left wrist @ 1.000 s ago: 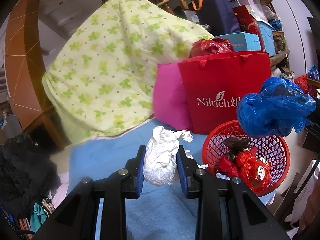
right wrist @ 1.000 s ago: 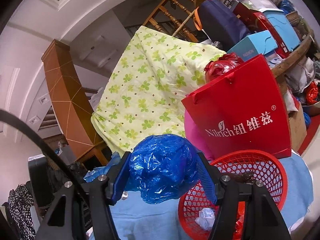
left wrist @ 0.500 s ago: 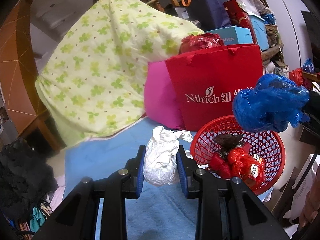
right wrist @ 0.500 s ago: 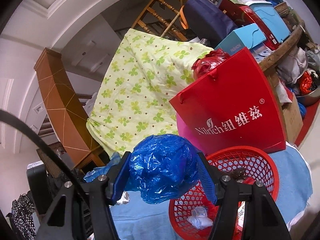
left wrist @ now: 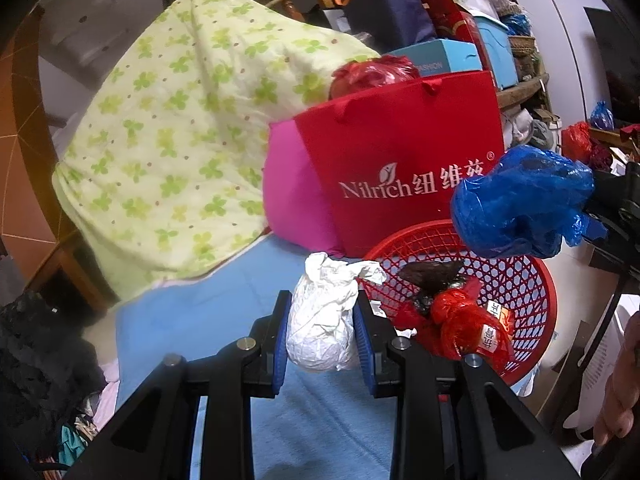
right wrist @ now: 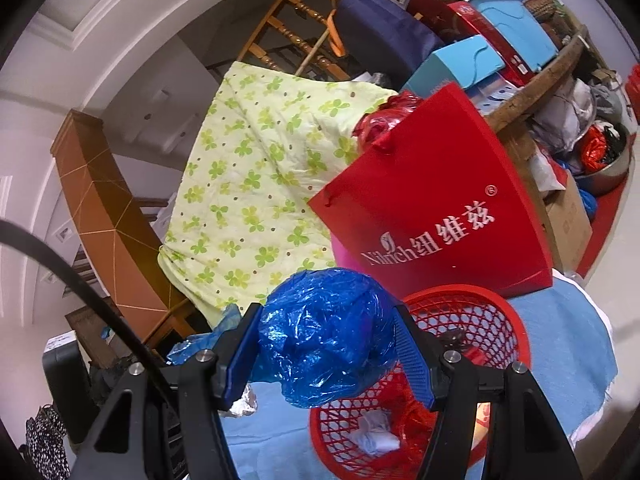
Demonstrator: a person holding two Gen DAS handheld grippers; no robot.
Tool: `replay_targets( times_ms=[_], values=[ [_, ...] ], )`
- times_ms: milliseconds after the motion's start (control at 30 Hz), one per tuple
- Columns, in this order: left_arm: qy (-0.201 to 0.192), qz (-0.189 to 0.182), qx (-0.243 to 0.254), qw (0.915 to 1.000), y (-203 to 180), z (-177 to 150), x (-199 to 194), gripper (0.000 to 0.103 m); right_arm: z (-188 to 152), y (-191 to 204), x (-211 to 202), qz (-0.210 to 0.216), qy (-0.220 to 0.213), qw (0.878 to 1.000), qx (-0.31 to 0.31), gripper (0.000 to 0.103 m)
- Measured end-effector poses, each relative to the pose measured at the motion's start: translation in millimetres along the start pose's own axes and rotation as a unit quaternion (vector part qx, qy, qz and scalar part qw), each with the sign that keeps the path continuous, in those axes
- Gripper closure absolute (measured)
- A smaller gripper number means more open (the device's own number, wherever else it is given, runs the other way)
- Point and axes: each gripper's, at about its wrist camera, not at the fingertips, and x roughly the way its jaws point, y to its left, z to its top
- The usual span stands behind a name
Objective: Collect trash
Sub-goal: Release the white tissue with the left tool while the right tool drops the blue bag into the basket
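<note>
My left gripper [left wrist: 322, 334] is shut on a crumpled white paper wad [left wrist: 324, 320], held above the blue cloth just left of the red mesh basket [left wrist: 532, 284]. My right gripper [right wrist: 328, 354] is shut on a bunched blue plastic bag [right wrist: 324, 344], hanging over the left rim of the red mesh basket [right wrist: 500, 320]. In the left wrist view that blue plastic bag [left wrist: 520, 204] hovers above the basket's far right side. The basket holds red wrappers [left wrist: 460, 320], a dark scrap [left wrist: 432, 272] and a white paper ball [right wrist: 376, 434].
A red Nilrich gift bag [left wrist: 404, 160] and a pink cushion [left wrist: 292, 200] stand right behind the basket. A green-flowered quilt [left wrist: 180, 140] drapes to the left. Boxes pile on a shelf [right wrist: 480, 40] behind. The blue cloth [left wrist: 208, 312] covers the surface. A hand [left wrist: 620, 400] shows at the right edge.
Both grippers have drifted toward the basket and slightly down with their loads. The basket sits nearer and more to the left in both views. Neither grip has changed.
</note>
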Motion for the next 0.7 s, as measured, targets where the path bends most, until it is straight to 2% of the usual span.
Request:
replay_targets(
  times_ms=[233,467,700],
  values=[
    [0.01,-0.016,0.006,0.9998,-15.8,-1.8,13.3,0.071,-0.7,-20.6,1.1,-0.017,0.005,1.0,0.017,0.035],
    [0.018,-0.06,-0.009,0.998,-26.9,-4.5,30.9,0.07,-6.3,-46.0,6.9,-0.038,0.015,0.998,0.04,0.035],
    [0.029,-0.081,-0.011,0.9962,-40.3,-6.3,50.1,0.07,-10.6,-70.8,14.2,-0.055,0.024,0.996,0.065,0.035]
  ],
)
